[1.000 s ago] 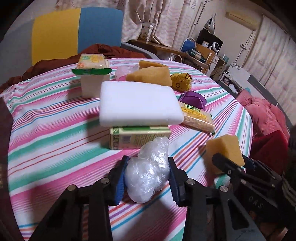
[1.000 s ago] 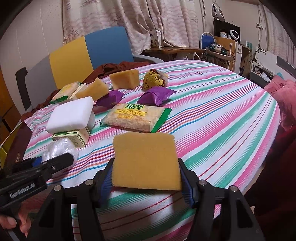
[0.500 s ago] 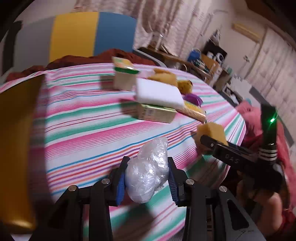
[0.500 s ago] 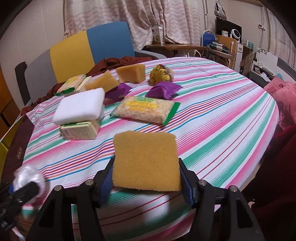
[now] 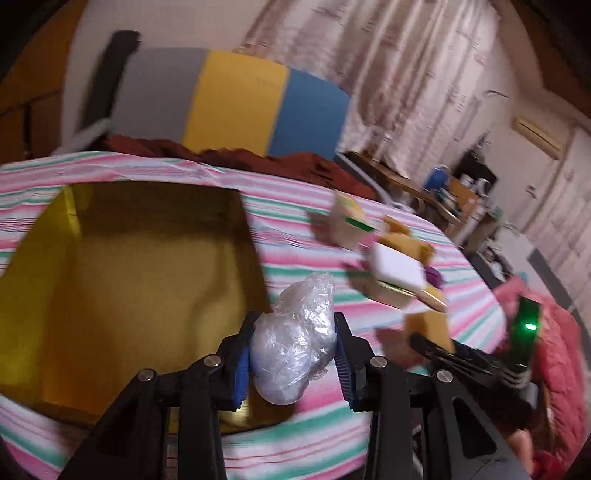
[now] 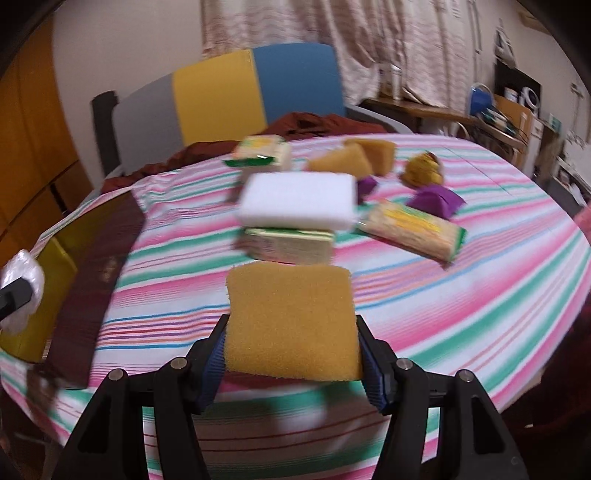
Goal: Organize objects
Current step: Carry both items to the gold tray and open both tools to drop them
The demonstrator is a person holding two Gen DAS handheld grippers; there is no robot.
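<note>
Left hand-held gripper (image 5: 291,360) squeezes a crinkly clear plastic bag wad (image 5: 293,341) by the open yellow cardboard box (image 5: 40,258); right hand-held gripper (image 6: 291,350) pinches a porous square yellow sponge (image 6: 291,319) over the striped tabletop (image 6: 461,295), bare near its edge.

Grey, yellow and blue chair (image 6: 221,99), pale curtains (image 6: 273,26), cluttered wooden desk (image 6: 443,110)
</note>
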